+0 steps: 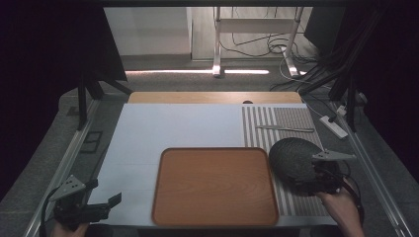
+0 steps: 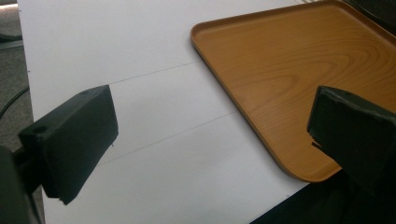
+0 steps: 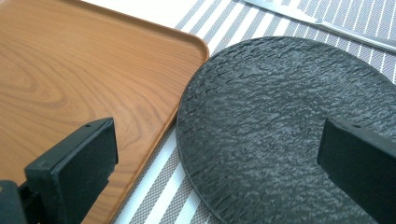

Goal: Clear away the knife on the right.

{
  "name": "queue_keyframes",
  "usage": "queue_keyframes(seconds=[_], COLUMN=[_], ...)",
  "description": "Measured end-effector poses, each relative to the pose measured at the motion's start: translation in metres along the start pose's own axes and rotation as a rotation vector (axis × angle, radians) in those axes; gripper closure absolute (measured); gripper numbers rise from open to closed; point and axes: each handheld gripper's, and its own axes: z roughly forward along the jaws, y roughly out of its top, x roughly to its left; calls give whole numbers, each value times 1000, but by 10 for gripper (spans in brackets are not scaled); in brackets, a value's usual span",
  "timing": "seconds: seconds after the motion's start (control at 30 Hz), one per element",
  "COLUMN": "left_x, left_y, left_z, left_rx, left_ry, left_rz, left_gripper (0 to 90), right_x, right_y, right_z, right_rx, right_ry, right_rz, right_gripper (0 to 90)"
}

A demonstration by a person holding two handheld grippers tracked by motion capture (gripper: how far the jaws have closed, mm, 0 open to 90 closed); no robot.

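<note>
Plate [image 1: 292,158]: one, beside one tray [image 1: 215,186], one knife [image 1: 285,129], two grippers.

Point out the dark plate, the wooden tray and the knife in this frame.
dark plate [image 3: 280,121]: right gripper view, middle of its textured face.
wooden tray [image 1: 215,185]: high view, bare centre of its floor.
knife [image 1: 285,129]: high view, mid-length, lying on the striped mat.

High view: overhead, facing forward-down, far. Gripper views: low, close, along own jaws. All share wooden tray [image 1: 215,185]; high and right share black plate [image 3: 285,126].
</note>
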Motion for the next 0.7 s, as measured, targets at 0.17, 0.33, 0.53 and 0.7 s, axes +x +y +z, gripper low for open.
queue_keyframes(seconds=[0.17,0.33,0.53,0.7], left_x=[0,0,1,2], left_y=[0,0,0,0], left_z=[0,0,0,1], left_rx=[0,0,2,4], left_ry=[-1,-2,-6,-10], left_rz=[-1,-2,-3,-5], left_gripper=[19,20,19,19], right_x=[-5,-11,-16,-22], right_y=[5,13,20,28], right_z=[8,14,26,37], right_rx=[10,28,48,66], right_ry=[-13,-15,-23,-45], right_rz=[-5,-1,-1,2], right_gripper=[0,0,0,0])
